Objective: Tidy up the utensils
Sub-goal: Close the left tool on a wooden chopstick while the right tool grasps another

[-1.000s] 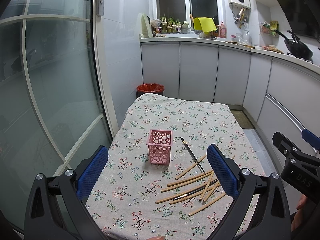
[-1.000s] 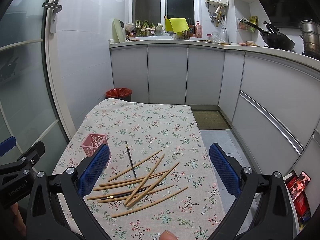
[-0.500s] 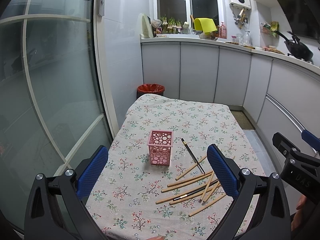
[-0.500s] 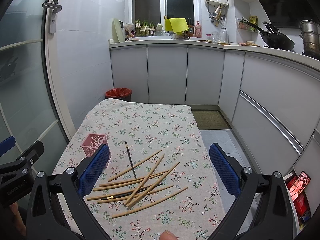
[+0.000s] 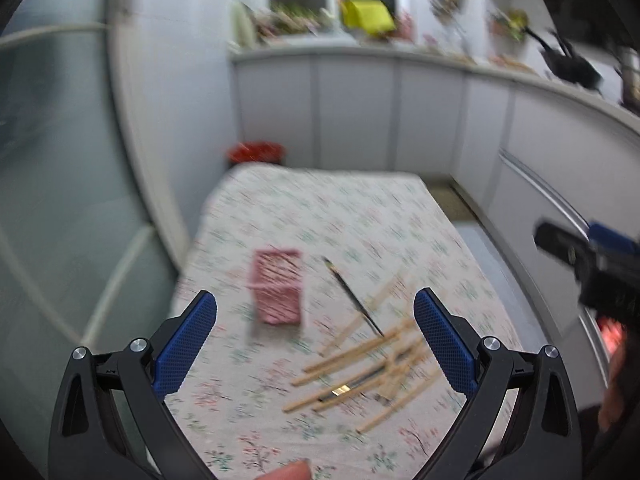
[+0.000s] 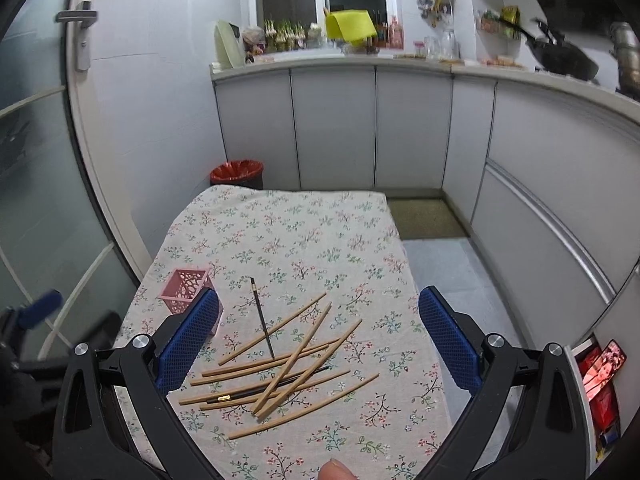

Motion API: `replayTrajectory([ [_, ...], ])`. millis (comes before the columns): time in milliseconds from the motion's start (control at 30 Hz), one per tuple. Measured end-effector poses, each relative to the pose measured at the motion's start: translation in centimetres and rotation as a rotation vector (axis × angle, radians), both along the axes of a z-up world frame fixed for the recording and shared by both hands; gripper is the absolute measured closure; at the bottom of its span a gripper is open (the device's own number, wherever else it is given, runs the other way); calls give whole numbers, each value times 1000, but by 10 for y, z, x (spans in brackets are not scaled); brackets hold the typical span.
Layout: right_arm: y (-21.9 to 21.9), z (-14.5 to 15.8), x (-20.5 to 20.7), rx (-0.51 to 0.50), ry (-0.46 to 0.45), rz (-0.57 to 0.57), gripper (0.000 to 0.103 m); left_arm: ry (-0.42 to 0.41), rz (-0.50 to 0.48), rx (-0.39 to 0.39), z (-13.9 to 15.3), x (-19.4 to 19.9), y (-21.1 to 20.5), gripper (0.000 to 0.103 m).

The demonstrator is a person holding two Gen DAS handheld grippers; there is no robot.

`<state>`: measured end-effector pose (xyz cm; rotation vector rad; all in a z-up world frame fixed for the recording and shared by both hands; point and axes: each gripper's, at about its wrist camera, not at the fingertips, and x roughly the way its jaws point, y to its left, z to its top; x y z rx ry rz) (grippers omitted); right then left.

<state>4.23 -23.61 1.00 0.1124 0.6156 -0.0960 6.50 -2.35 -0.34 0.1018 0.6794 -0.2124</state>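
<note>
Chopsticks (image 6: 280,368) sit in a loose crisscross heap on the floral tabletop (image 6: 320,232), right between the right tool (image 6: 318,340) fingers, which are spread wide and holding nothing. One dark chopstick (image 6: 262,322) lies at about 11 o'clock from the heap. Pink holder (image 6: 185,291) is further at 10 o'clock. Left tool (image 5: 316,344) is wide too, empty, its view blurry.

Floral-print tablecloth (image 6: 320,232), pale ground. Pink perforated basket (image 6: 185,290). Tan wooden chopsticks (image 6: 276,368); one black chopstick (image 6: 262,316). Blue gripper pads (image 6: 448,338). Red bin (image 6: 237,172).
</note>
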Motion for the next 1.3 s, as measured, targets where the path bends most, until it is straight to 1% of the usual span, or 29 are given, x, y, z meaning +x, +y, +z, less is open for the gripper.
replayTrajectory([
  [67,-7,-3,16,-2,39,-14,7,67,-43,5,-6,21,-9,7],
  [167,-23,-15,51,8,130,-28,7,155,-75,17,-19,55,-22,7],
  [233,-39,-32,77,39,208,-42,7,202,-92,21,-31,73,-32,7],
  [300,-56,-55,98,86,276,-60,9,251,-109,37,-48,92,-44,7],
  [400,-72,-93,117,129,348,-91,19,301,-147,70,-71,115,-64,8],
  [433,-74,-109,123,141,392,-94,21,319,-162,80,-79,123,-71,11],
  [467,-75,-121,130,151,440,-84,24,336,-171,87,-86,130,-77,17],
  [500,-76,-130,136,167,472,-72,29,356,-178,92,-92,137,-82,20],
  [600,-81,-148,151,205,529,-67,31,430,-203,74,-117,161,-101,30],
  [667,-86,-160,159,258,559,-61,34,499,-224,46,-137,176,-113,43],
  [700,-92,-165,162,286,572,-62,37,524,-232,37,-145,183,-118,45],
  [733,-95,-171,165,310,587,-66,39,541,-238,35,-156,190,-125,50],
  [767,-98,-176,167,317,599,-73,40,544,-241,39,-161,195,-129,55],
  [867,-104,-187,171,304,623,-84,40,552,-258,67,-179,212,-146,63],
  [933,-107,-194,173,308,642,-80,41,557,-266,80,-192,223,-156,67],
  [967,-107,-197,174,313,653,-74,41,561,-269,83,-197,229,-159,68],
  [1033,-110,-202,177,329,663,-66,41,571,-270,94,-207,236,-165,69],
  [1100,-113,-205,179,356,673,-66,41,582,-259,109,-217,245,-169,73],
  [1133,-115,-207,179,371,677,-67,41,588,-254,110,-220,248,-170,75],
  [1167,-117,-209,180,390,679,-68,41,565,-249,108,-220,249,-169,79],
  [1200,-119,-211,180,404,681,-71,42,562,-246,118,-220,250,-169,82],
  [1233,-120,-212,180,418,682,-74,43,558,-243,122,-220,251,-169,92],
  [1300,-120,-216,182,435,684,-78,46,563,-241,109,-218,250,-163,92],
])
